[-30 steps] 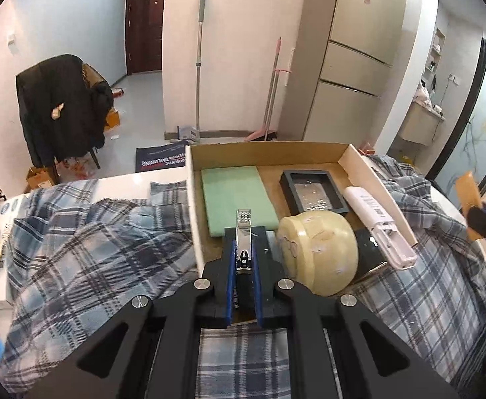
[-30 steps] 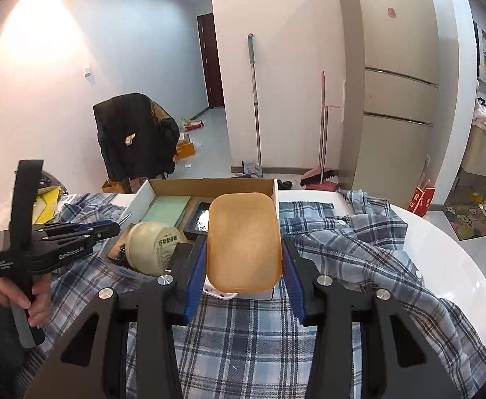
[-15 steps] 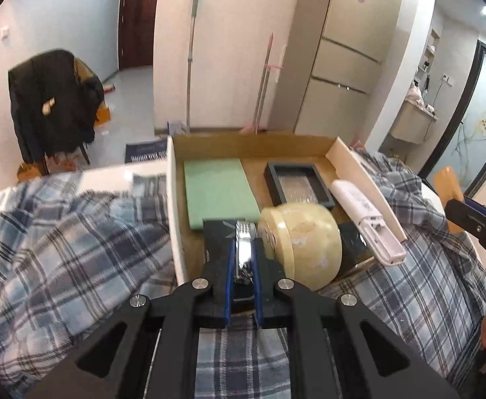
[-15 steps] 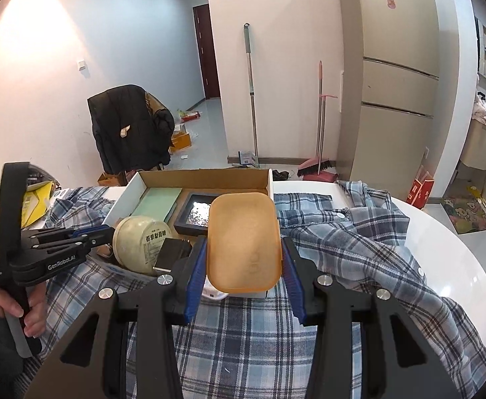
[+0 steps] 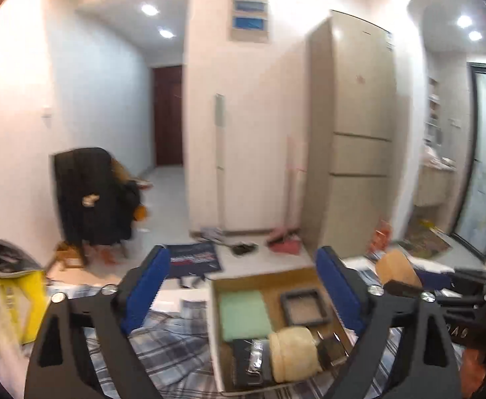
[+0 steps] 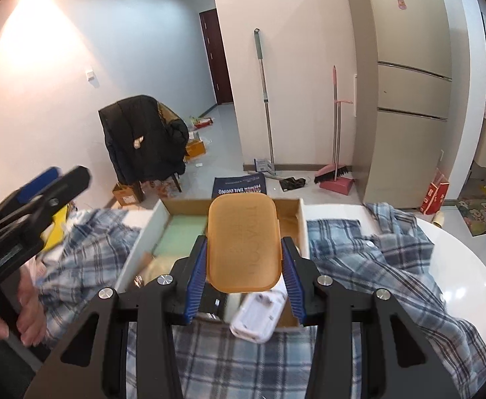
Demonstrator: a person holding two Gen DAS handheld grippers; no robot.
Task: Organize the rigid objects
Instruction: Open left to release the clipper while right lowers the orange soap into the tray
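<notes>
An open cardboard box lies on the plaid cloth. It holds a green pad, a black tray, a cream round jar and a small metal tool lying on a black item. My left gripper hovers above the box's near left part; its jaws are opening wide and nothing is between them. My right gripper is shut on a tan rounded container, held over the box's near end. A white device rests on the box's near edge below it.
A plaid cloth covers most of the round white table. A yellow bag sits at the table's left. Beyond the table stand a chair with a black jacket, a broom and a fridge.
My left gripper let go of the metal tool, which now lies in the box, then opened wide and rose, tipping upward. My right gripper carried the tan container closer, over the box.
</notes>
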